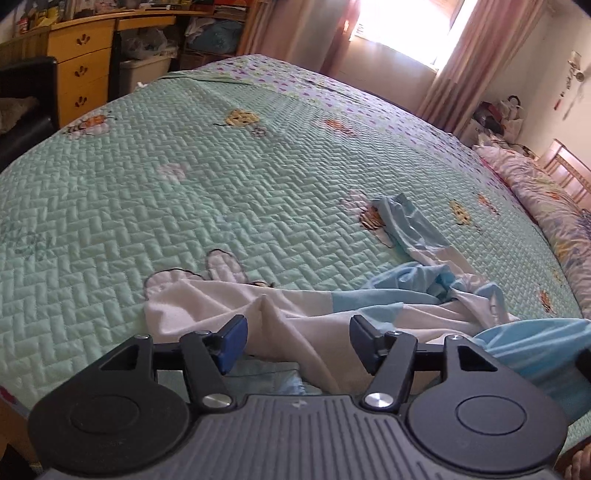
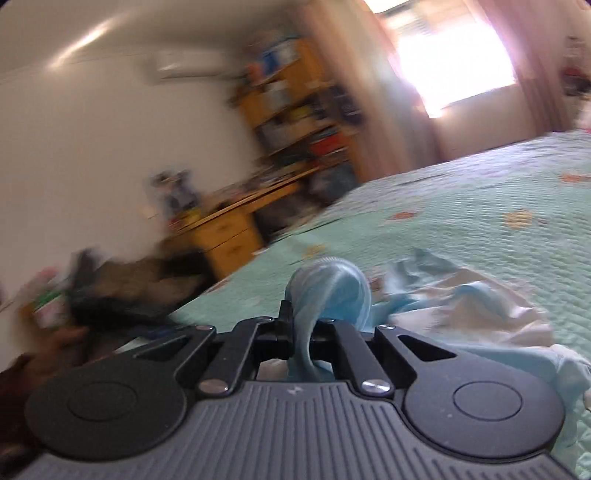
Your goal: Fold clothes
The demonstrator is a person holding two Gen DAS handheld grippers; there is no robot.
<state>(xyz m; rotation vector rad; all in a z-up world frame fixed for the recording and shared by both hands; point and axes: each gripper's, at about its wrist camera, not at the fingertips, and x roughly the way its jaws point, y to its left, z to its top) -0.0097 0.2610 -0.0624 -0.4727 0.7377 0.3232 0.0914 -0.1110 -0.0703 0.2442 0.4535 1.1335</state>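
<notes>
A crumpled white and light-blue garment (image 1: 314, 317) lies on the near part of the bed's green quilt (image 1: 221, 177). My left gripper (image 1: 298, 341) stands open just above its white part, a raised fold of cloth between the pads without either pad pressing it. In the blurred right wrist view my right gripper (image 2: 303, 328) is shut on a bunched light-blue part of the garment (image 2: 328, 288), which bulges up above the closed jaws. The rest of the garment (image 2: 480, 306) trails over the quilt (image 2: 480, 206) to the right.
A wooden desk with drawers (image 1: 85, 62) and cluttered shelves stand beyond the bed's far left edge. A curtained bright window (image 1: 402, 33) is at the back. Pillows (image 1: 546, 199) and a headboard lie along the right side. A person's hand (image 2: 44, 354) shows at lower left.
</notes>
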